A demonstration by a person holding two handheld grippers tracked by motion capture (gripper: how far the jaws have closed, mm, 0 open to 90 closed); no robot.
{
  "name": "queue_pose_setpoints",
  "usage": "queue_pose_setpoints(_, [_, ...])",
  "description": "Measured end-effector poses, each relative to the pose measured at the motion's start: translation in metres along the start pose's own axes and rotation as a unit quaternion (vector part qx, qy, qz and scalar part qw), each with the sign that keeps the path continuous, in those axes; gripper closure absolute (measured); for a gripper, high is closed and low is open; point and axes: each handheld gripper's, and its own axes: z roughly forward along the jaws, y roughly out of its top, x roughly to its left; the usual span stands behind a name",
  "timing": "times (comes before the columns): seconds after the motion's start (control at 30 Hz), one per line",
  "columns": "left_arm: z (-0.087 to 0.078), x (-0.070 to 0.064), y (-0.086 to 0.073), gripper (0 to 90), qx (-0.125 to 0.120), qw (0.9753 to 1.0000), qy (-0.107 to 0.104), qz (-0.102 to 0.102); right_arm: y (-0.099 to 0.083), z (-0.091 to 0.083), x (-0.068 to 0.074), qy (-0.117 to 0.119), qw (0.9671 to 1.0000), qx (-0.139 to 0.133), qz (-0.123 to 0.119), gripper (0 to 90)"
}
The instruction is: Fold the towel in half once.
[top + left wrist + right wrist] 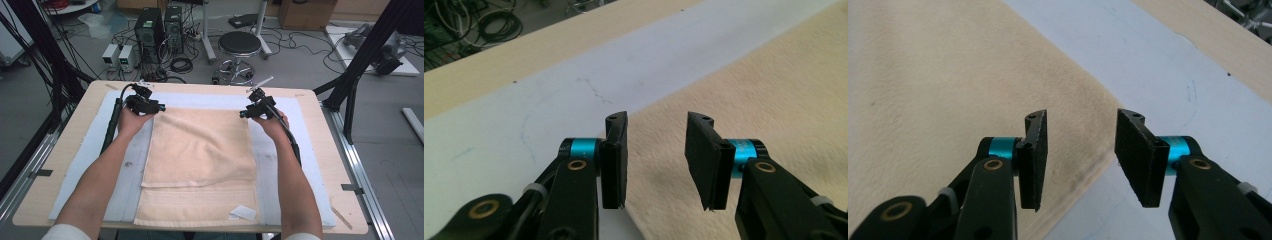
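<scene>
A soft, cream-coloured cloth towel (200, 160) lies flat in the middle of the surface. It is folded over once, so the top layer is shorter and a strip of the bottom layer sticks out at the near edge, with a small white tag (243, 212).

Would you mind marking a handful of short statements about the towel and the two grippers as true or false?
1. Both grippers are at the towel's far corners. True: the left gripper and the right gripper sit at the far edge of the towel.
2. The left gripper is clamped on the towel. False: its jaws stand open, with nothing between them.
3. The towel is folded over, with a lower layer showing at the near side. True.
4. The towel lies directly on bare wood. False: it lies on a white mat covering the table.
5. The right gripper is shut. False: its jaws stand apart.
</scene>
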Motion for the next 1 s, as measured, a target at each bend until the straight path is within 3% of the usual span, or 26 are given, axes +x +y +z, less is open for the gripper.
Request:
queue_pose_setpoints(0.03, [-0.001, -0.002, -0.004, 61.3, -0.003, 1.0000, -0.008, -0.001, -0.004, -0.003, 0.002, -0.001, 0.9999, -0.009, -0.006, 55.4])
queue_pose_setpoints(0.13, [-0.008, -0.011, -0.013, 60.3, -0.011, 0.9996, -0.025, 0.008, -0.010, -0.010, 0.007, 0.022, 0.9997, 0.015, -0.001, 51.3])
queue_pose_setpoints(0.2, [-0.015, -0.016, -0.018, 58.9, -0.018, 0.9991, -0.036, 0.012, -0.017, -0.020, 0.015, 0.017, 0.9997, -0.011, -0.017, 51.4])
queue_pose_setpoints(0.33, [-0.035, -0.032, -0.029, 55.7, -0.032, 0.9976, -0.053, 0.031, -0.032, -0.039, 0.031, 0.039, 0.9981, -0.043, -0.021, 49.3])
queue_pose_setpoints(0.47, [-0.055, -0.043, -0.043, 53.3, -0.049, 0.9963, -0.057, 0.041, -0.051, -0.055, 0.049, 0.045, 0.9965, -0.060, -0.036, 49.0])
queue_pose_setpoints(0.53, [-0.062, -0.048, -0.047, 51.1, -0.037, 0.9961, -0.061, 0.052, -0.059, -0.061, 0.056, 0.052, 0.9955, -0.064, -0.047, 49.2])
queue_pose_setpoints(0.63, [-0.076, -0.056, -0.059, 49.8, -0.048, 0.9947, -0.071, 0.057, -0.070, -0.069, 0.069, 0.058, 0.9944, -0.066, -0.059, 48.9])
queue_pose_setpoints(0.77, [-0.092, -0.067, -0.080, 47.4, -0.049, 0.9925, -0.089, 0.068, -0.085, -0.078, 0.085, 0.082, 0.9900, -0.074, -0.088, 47.5])
queue_pose_setpoints(0.87, [-0.099, -0.077, -0.095, 45.5, -0.032, 0.9905, -0.101, 0.087, -0.097, -0.085, 0.096, 0.097, 0.9863, -0.077, -0.109, 47.0])
queue_pose_setpoints(1.0, [-0.105, -0.090, -0.115, 45.7, -0.032, 0.9870, -0.124, 0.097, -0.110, -0.089, 0.110, 0.105, 0.9826, -0.076, -0.133, 47.1])
